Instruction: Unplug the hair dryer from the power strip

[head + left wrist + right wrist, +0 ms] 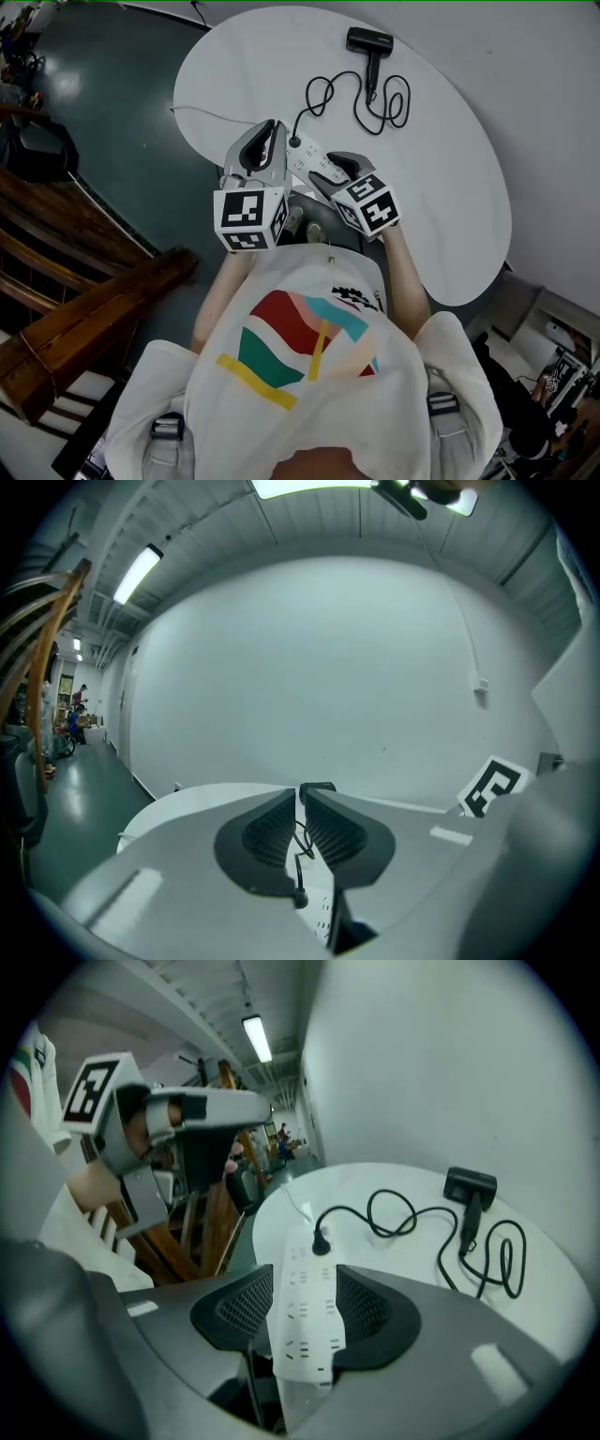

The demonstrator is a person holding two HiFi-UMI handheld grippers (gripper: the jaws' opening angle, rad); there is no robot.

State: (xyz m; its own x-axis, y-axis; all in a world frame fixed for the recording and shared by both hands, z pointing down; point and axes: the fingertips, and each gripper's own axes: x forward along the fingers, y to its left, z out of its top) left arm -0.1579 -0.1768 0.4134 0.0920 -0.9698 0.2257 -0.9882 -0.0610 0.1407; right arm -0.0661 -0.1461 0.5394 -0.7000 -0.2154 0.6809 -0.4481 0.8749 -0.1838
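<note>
A black hair dryer (368, 41) lies at the far side of a round white table (450, 187), its cord (361, 103) coiled beside it. Its plug (295, 142) sits in the far end of a white power strip (314, 161). My right gripper (305, 1279) is open, tilted down over the strip (305, 1321), whose near end lies between the jaws; the plug (322, 1243) is just beyond them. My left gripper (302, 794) hovers to the left of the strip, jaws shut to a narrow slit with nothing held. Through the slit I see the plug (300, 899) and the dryer (317, 787).
The strip's thin white lead (202, 114) trails off the table's left edge. Dark wooden furniture (84, 309) stands on the dark floor at the left. A white wall runs behind the table. The left gripper (187, 1119) shows high at the left of the right gripper view.
</note>
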